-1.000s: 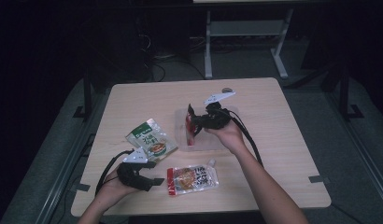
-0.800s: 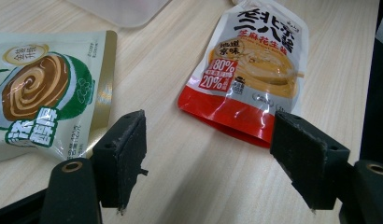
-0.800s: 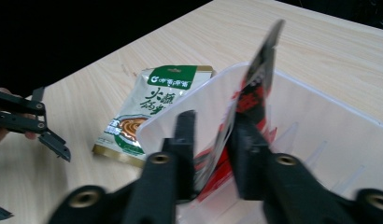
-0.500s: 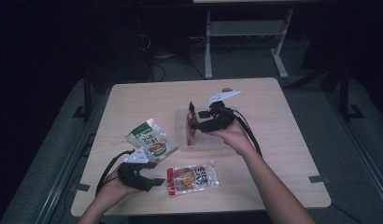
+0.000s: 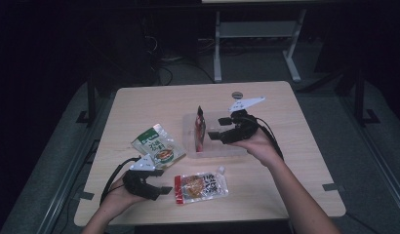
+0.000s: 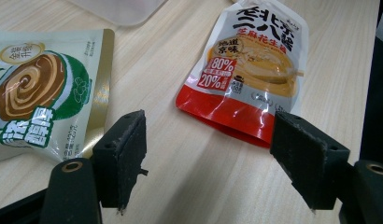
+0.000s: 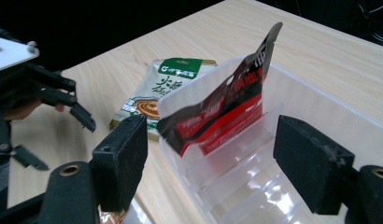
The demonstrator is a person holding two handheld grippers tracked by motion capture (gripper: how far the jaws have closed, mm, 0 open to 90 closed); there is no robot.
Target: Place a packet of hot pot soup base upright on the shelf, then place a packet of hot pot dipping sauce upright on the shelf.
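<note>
A red-and-black pouch (image 5: pixel 200 127) (image 7: pixel 222 107) stands on edge in a slot of the clear plastic tray (image 5: pixel 227 150) (image 7: pixel 320 116). My right gripper (image 5: pixel 215 128) (image 7: pixel 210 140) is just to the right of it. Its jaws have just been opening and stand open, with the pouch ahead of them and untouched. A green pouch (image 5: pixel 158 146) (image 6: pixel 35 93) (image 7: pixel 161 88) lies flat left of the tray. A red-and-orange pouch (image 5: pixel 200 185) (image 6: pixel 245 70) lies near the front edge. My left gripper (image 5: pixel 164 181) (image 6: pixel 208 144) rests open just left of that pouch, holding nothing.
The wooden table (image 5: pixel 139 102) is bare at its far left and right parts. A small dark round object (image 5: pixel 237 94) sits near the far edge. Beyond the table stands a white metal frame (image 5: pixel 256 34) on a dark floor.
The right gripper opened and let go of the red-and-black pouch, which now stands in the tray. That hand drew back to the right and rose slightly. The left gripper stayed put.
</note>
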